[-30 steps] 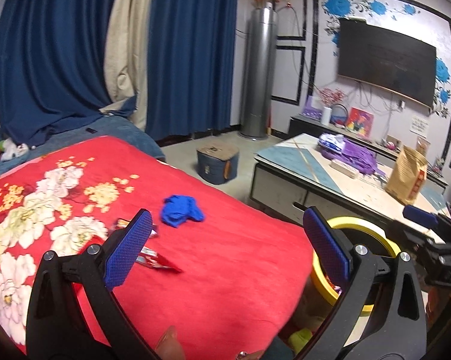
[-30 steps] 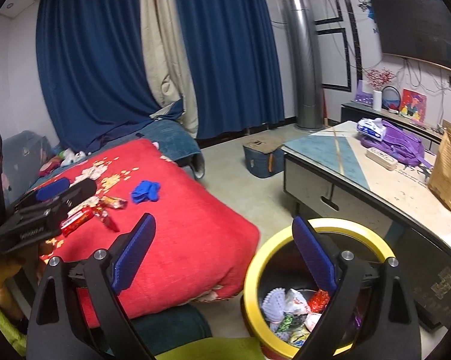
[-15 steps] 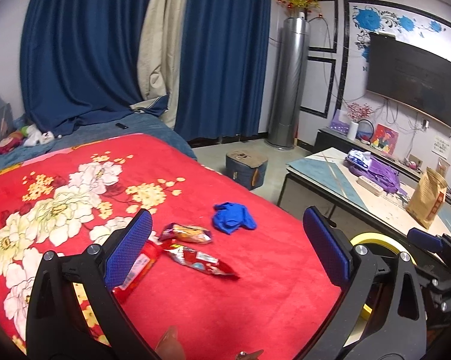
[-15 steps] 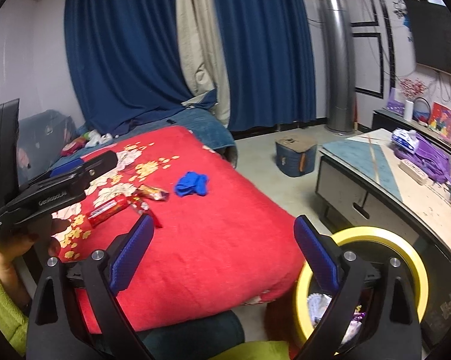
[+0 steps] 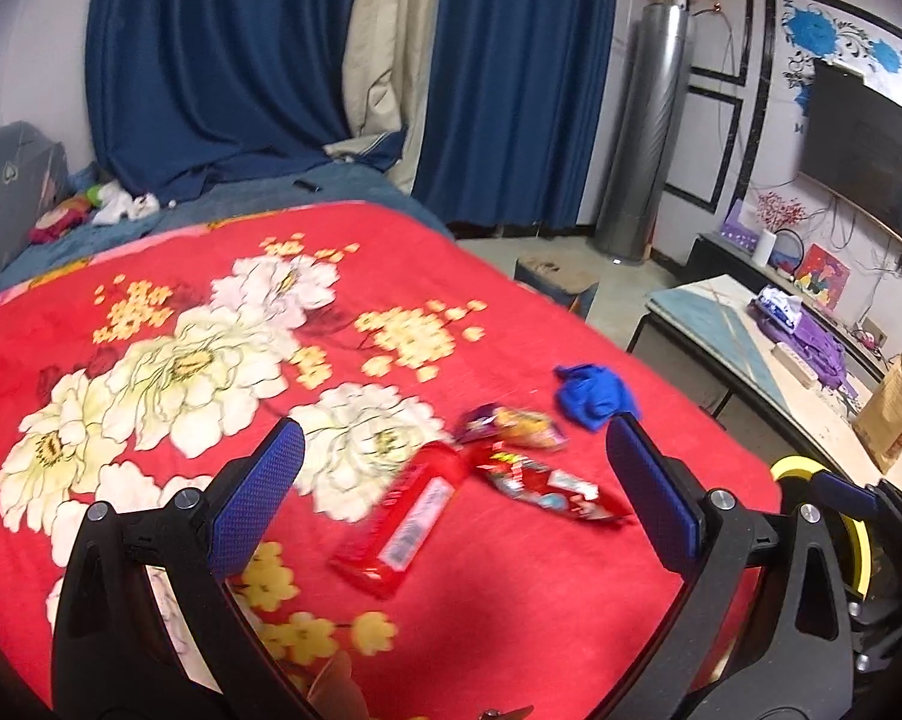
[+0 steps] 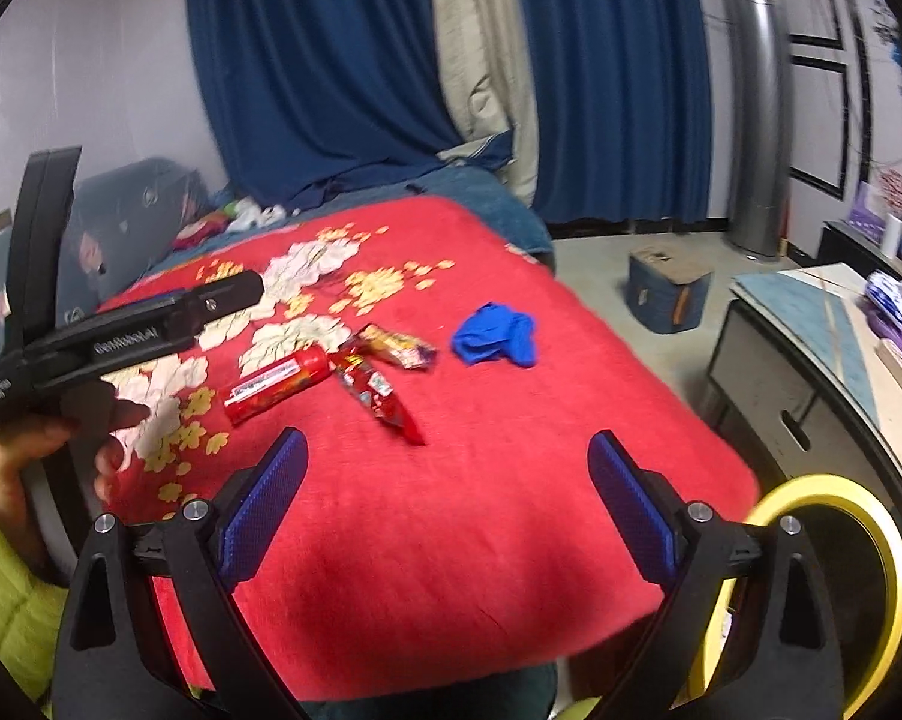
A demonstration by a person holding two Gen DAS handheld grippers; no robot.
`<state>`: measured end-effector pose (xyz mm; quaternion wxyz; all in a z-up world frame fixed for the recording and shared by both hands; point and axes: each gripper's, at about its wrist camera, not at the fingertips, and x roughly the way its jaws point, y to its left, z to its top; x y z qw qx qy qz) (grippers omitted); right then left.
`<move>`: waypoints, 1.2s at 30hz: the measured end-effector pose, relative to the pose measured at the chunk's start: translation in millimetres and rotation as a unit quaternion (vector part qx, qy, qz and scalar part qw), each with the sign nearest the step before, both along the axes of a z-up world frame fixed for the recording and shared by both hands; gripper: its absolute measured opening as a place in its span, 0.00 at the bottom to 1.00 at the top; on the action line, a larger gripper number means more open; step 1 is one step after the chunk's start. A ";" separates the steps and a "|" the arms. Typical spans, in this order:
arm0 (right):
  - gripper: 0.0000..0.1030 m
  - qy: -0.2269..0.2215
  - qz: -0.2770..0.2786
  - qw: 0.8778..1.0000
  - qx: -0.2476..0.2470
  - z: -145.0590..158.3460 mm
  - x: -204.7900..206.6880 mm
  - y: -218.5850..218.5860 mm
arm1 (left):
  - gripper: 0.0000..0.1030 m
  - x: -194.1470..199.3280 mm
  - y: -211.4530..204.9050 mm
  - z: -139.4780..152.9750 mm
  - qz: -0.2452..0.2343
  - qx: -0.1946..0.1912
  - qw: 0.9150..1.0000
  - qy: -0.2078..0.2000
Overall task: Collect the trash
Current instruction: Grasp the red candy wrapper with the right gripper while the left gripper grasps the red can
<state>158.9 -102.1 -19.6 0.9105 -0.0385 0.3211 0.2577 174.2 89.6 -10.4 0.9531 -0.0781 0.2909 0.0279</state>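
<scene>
Both grippers, left gripper [image 5: 454,501] and right gripper [image 6: 445,507], fingers spread, have swung toward the wrappers [image 5: 535,480].

The bed's blanket [image 5: 511,600] is bright red with big white peonies and little yellow blossom clusters all over it. Lying on it: a glossy red wrapper [image 5: 400,525] with a white label patch, a red snack packet [image 5: 547,483] with busy multicolour print, another packet [image 5: 511,427] in orange, yellow and purple, and a crumpled royal-blue glove [image 5: 592,397]. The curtains [image 5: 223,66] are deep navy with a beige panel in between. The bin [image 6: 811,489] has a yellow rim. Both tongs, left [image 5: 457,507] and right [image 6: 445,510], are black with textured blue pads [image 5: 253,507]. The person's sleeve [image 6: 1,600] is lime green.
</scene>
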 end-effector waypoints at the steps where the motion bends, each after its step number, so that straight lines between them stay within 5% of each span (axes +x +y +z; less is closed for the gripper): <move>1: 0.89 0.007 0.008 1.000 -0.001 -3.7 5.1 6.2 | 0.90 0.7 5.9 -1.9 0.003 -0.001 1.000 0.004; 9: 0.80 0.035 0.047 0.998 -0.030 -24.6 33.4 45.5 | 0.90 12.3 45.3 -23.9 0.011 -0.048 0.997 0.053; 13: 0.74 0.050 0.066 0.995 -0.050 -37.2 50.8 64.4 | 0.78 17.3 51.2 -37.9 -0.004 -0.075 0.994 0.076; 19: 0.43 0.080 0.092 0.990 -0.071 -57.2 67.3 80.0 | 0.70 22.0 37.2 -50.6 -0.042 -0.079 0.991 0.094; 23: 0.10 0.093 0.099 0.988 -0.073 -64.8 68.9 79.5 | 0.66 26.0 34.7 -59.1 -0.053 -0.090 0.989 0.108; 30: 0.05 0.104 0.098 0.989 -0.048 -65.9 60.5 63.9 | 0.43 30.2 30.8 -75.3 -0.062 -0.105 0.982 0.141; 32: 0.05 0.106 0.096 0.989 -0.040 -64.5 57.0 58.1 | 0.27 29.9 29.1 -76.1 -0.063 -0.102 0.982 0.145; 36: 0.05 0.107 0.091 0.990 -0.030 -60.4 48.3 46.9 | 0.26 30.0 24.6 -77.8 -0.066 -0.093 0.982 0.150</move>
